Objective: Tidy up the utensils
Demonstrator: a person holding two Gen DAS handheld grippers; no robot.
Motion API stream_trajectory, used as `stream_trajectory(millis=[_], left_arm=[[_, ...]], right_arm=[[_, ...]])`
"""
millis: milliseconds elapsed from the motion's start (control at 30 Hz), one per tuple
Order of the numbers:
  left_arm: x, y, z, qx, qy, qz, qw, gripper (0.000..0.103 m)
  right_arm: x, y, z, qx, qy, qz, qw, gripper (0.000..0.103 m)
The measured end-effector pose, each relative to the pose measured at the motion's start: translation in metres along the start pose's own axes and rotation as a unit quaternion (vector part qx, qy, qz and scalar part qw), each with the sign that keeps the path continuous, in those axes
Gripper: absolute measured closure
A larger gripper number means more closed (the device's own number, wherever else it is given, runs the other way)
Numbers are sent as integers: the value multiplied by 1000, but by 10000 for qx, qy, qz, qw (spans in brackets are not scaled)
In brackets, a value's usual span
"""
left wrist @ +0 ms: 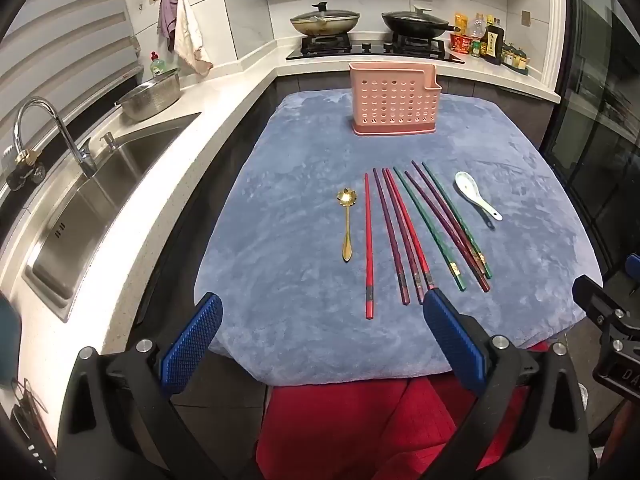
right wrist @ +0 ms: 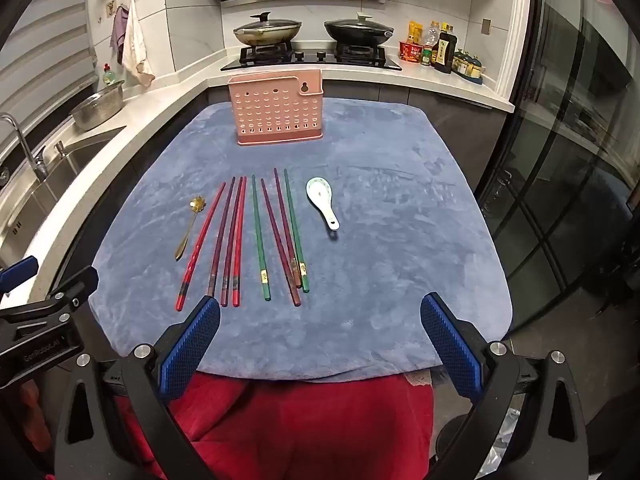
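Plush cloth (left wrist: 280, 240) — glossy chopsticks (left wrist: 400, 236).

On the cloth (left wrist: 280, 264), chopsticks (left wrist: 416, 232) lie between two spoons (left wrist: 346, 224), the holder (left wrist: 394, 100) behind them.

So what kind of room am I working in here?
A home kitchen, most likely: a gas hob with two lidded pans, a steel sink with its tap, and sauce bottles along the counter.

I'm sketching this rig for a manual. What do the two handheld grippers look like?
Both match. The left gripper and the right gripper each have black angular arms with silver bolt heads, ending in blue fingers with a knurled, diamond-textured face. The left gripper's body, seen from the right wrist, carries small white lettering.
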State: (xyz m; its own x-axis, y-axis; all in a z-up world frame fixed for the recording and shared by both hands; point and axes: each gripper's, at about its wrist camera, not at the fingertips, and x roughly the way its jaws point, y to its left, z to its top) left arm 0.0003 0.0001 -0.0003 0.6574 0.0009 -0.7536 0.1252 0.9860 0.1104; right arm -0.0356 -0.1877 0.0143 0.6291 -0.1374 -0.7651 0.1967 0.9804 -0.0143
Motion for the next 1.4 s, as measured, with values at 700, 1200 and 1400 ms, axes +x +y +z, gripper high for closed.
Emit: stream_trajectory(millis=[700, 1200, 1400], left_arm=[[-1, 2, 0, -51, -12, -30, 10000, 7], [-1, 2, 0, -51, -6, -30, 10000, 7], [-1, 2, 0, -52, -8, -28, 10000, 7]], right_arm=[[-2, 1, 0, 15, -58, -4, 10000, 7], [-1, 1, 0, -1, -74, -12, 10000, 7], [-1, 1, 0, -2, -78, -17, 10000, 7]])
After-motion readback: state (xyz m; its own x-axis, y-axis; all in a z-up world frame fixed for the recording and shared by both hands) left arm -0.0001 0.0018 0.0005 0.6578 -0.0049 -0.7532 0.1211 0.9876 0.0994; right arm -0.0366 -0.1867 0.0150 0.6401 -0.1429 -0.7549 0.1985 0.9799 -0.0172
